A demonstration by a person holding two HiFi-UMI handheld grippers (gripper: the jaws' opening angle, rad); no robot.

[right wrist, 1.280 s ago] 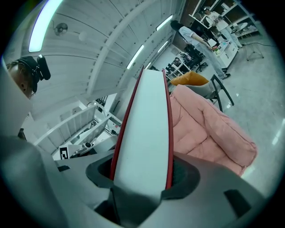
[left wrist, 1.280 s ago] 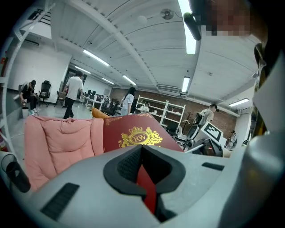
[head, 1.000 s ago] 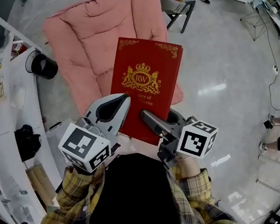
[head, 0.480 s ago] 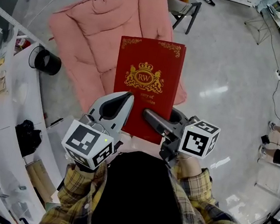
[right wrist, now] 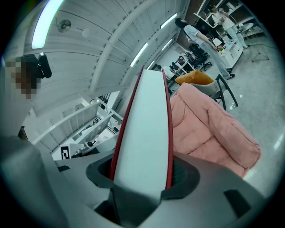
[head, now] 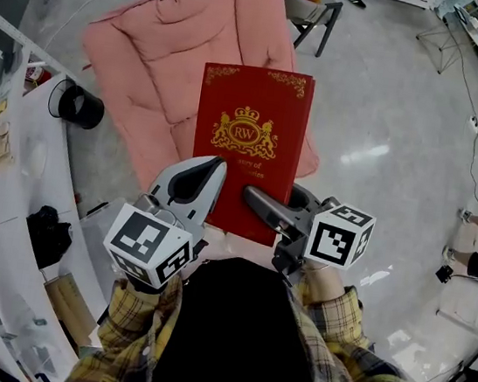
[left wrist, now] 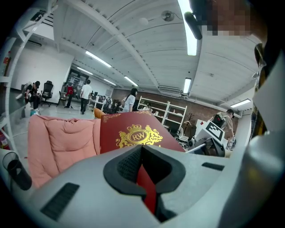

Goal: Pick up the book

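Observation:
A red hardcover book [head: 247, 143] with a gold crest is held up above the floor, its cover facing up. My left gripper [head: 215, 169] is at its near left edge, shut on a thin red edge of the book [left wrist: 133, 136] that runs between its pads [left wrist: 127, 167]. My right gripper [head: 253, 200] is at the near right edge. In the right gripper view the white page block of the book [right wrist: 147, 116], framed by both red covers, fills the gap of that gripper [right wrist: 142, 178], which is closed on it.
A pink quilted cushion [head: 179, 54] lies on the grey floor beneath the book. A chair [head: 313, 11] stands beyond it. A curved white counter [head: 12, 171] runs along the left, with a black round container [head: 79, 106] and a black bag [head: 45, 238].

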